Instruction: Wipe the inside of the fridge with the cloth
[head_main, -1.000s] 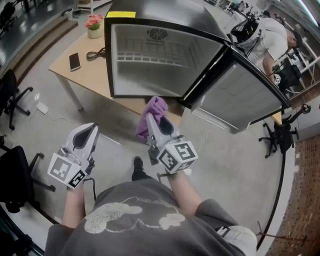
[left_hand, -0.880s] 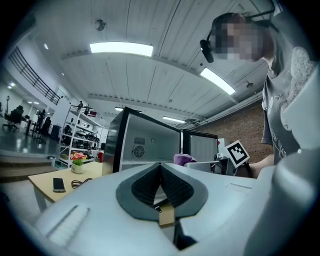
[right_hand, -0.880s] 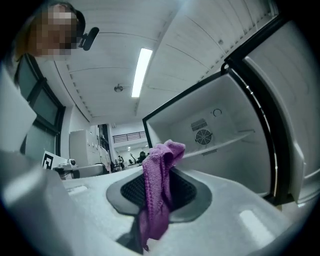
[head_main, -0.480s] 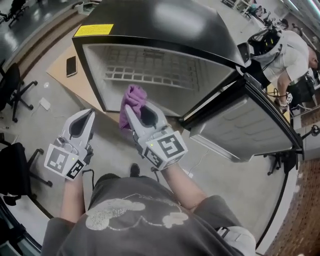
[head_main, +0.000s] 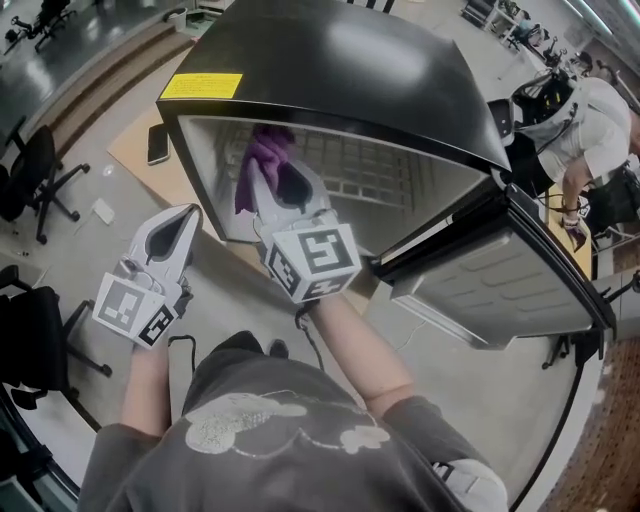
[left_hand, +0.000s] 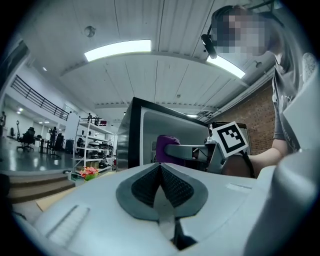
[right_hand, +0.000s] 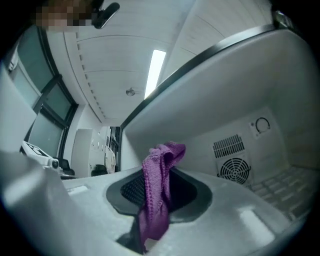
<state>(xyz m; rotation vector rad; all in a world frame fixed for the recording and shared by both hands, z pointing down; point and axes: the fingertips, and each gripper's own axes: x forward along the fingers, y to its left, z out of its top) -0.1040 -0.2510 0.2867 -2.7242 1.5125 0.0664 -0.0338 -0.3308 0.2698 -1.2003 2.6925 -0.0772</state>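
Right gripper (head_main: 275, 185), jaws clamped on the purple cloth (head_main: 265, 148) jutting past its tips, sits just inside the open fridge (head_main: 330, 70); left gripper (head_main: 186, 218), closed and empty, waits alongside; wiping seemingly not yet begun.

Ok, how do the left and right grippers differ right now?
The right gripper is shut on the purple cloth; the left gripper is shut on nothing. The right gripper reaches into the open fridge; the left gripper hangs outside it, lower. Both are white with a marker cube.
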